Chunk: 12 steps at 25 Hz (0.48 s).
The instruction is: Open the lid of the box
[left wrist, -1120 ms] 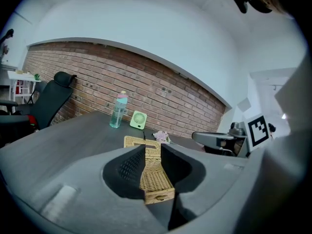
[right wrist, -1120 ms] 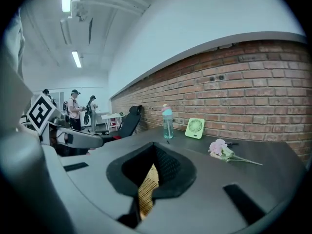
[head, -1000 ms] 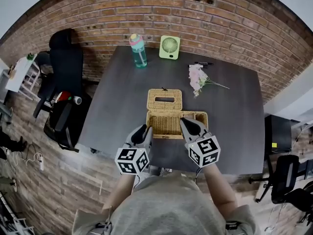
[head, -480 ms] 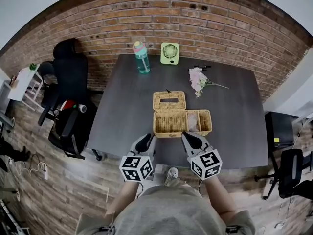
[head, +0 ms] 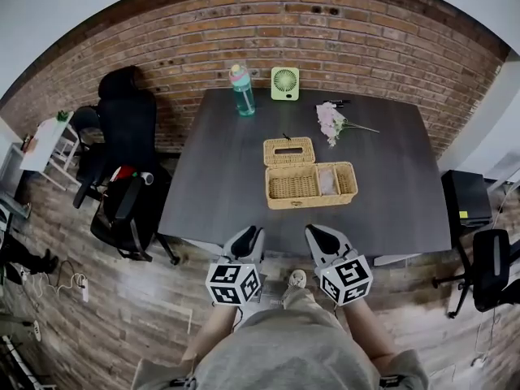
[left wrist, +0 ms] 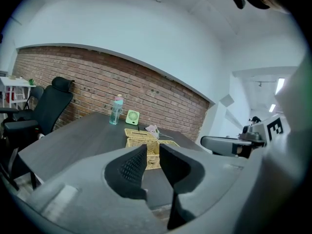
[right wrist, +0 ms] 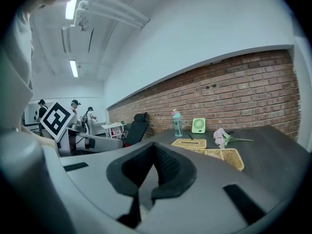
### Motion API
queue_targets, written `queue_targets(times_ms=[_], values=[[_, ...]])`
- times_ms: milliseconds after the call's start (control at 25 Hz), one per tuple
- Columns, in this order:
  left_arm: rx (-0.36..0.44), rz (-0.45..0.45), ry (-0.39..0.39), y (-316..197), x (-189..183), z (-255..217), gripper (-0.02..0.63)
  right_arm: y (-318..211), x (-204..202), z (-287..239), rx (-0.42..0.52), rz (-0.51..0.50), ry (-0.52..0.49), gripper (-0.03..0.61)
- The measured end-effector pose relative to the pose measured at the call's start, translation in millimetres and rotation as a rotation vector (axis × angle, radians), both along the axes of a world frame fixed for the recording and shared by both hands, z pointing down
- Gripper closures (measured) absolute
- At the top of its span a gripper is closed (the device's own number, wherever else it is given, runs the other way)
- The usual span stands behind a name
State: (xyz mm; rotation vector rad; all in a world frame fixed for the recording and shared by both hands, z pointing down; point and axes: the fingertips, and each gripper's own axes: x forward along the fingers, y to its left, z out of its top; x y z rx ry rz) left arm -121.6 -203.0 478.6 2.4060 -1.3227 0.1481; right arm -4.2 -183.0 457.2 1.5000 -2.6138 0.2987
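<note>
Box [head: 310, 185] set at the middle of the worktop [head: 211, 185], lid [head: 289, 151] laid open toward the far edge, left gripper [head: 247, 238] held off the near edge, fingers narrowly apart, just closing, nothing between, right gripper [head: 318, 236] alongside, fingers pressed together, empty

The room is evenly bright, with soft white light from the long tube lamps on the ceiling [right wrist: 73, 68]; one of them glares a little. On the dark grey table top [head: 219, 177] the open woven straw box [head: 310, 184] throws almost no shadow. All three views are round fisheye pictures with black corners, so the red brick wall [head: 325, 31] bends like an arch. Close to the lens, the left gripper [left wrist: 153, 152] looks soft and dark.
</note>
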Motion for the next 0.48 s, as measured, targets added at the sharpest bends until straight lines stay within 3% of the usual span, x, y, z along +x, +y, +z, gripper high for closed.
queue_targets(times_ms=[480], values=[[0.022, -0.003, 0.006, 98.9, -11.6, -0.6, 0.560, 102.1, -22.1, -3.8, 0.036, -0.001, 0.009, 0.575]])
